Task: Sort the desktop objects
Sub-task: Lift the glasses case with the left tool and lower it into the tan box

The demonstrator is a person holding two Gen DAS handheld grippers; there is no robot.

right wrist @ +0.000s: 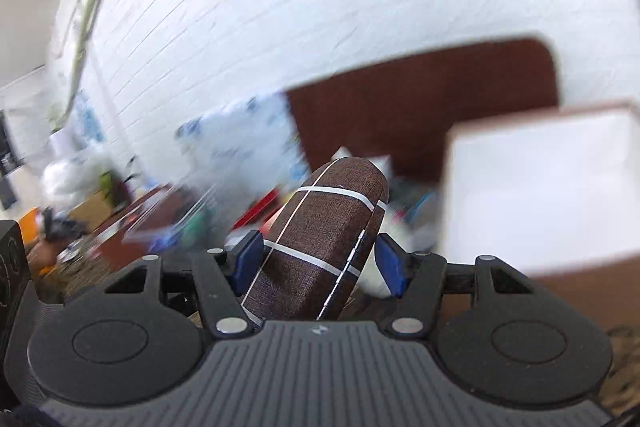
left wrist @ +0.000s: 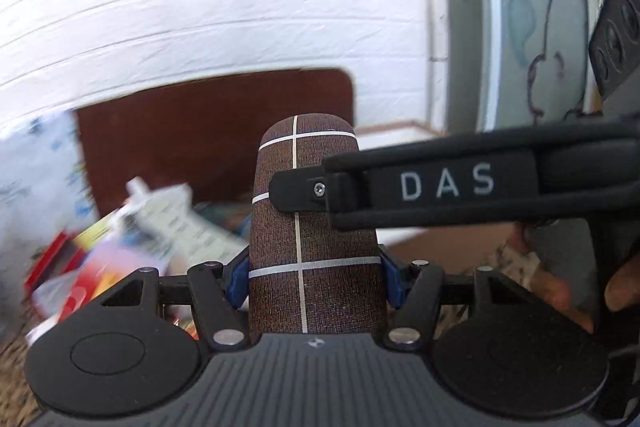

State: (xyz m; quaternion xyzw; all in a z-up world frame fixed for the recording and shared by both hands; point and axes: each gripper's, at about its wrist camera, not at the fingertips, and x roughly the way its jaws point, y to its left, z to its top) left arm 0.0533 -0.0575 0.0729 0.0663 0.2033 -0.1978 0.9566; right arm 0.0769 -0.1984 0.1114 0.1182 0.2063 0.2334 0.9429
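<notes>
The brown case [left wrist: 314, 227], a rounded fabric-textured box crossed by thin white lines, stands upright between the blue pads [left wrist: 236, 281] of the left gripper [left wrist: 314, 281], which press against both of its sides. Across the case's upper right, a black finger of the right gripper [left wrist: 298, 191], marked DAS, reaches in and overlaps it. In the right wrist view the same case [right wrist: 320, 247] leans to the right between the right gripper [right wrist: 320, 263]; its left pad [right wrist: 248, 261] touches the case, while the right pad sits just beside it, so a firm clamp cannot be told. Behind the case lie blurred colourful packets [left wrist: 120, 239], a dark brown board [left wrist: 216, 131] and a white brick wall [left wrist: 200, 7]. Right of the case stands a white box [right wrist: 540, 187].
</notes>
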